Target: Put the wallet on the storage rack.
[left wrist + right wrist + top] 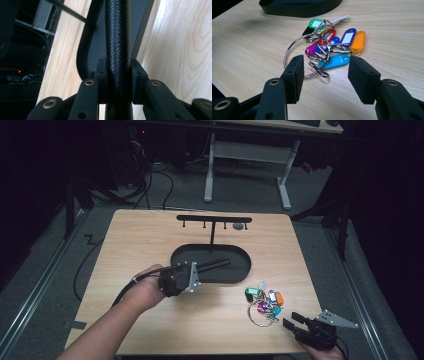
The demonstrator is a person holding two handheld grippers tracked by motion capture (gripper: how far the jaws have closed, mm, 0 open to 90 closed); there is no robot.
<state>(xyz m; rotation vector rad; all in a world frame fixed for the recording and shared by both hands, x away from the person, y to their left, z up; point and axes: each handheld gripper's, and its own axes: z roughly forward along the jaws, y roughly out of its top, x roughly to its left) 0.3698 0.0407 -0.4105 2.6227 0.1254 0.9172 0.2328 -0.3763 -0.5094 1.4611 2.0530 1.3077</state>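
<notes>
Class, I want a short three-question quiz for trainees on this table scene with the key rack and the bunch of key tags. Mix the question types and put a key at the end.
1. True or false: the right gripper is open, its fingers apart just short of the key tag bunch.
2. What does the left gripper clamp?
A. the large metal ring
B. a black textured bar
C. an orange tag
3. Fill in: the rack stands on a dark oval ____.

Key
1. True; the bunch lies untouched on the wooden table.
2. B; the black textured bar runs between its fingers.
3. base.
</notes>
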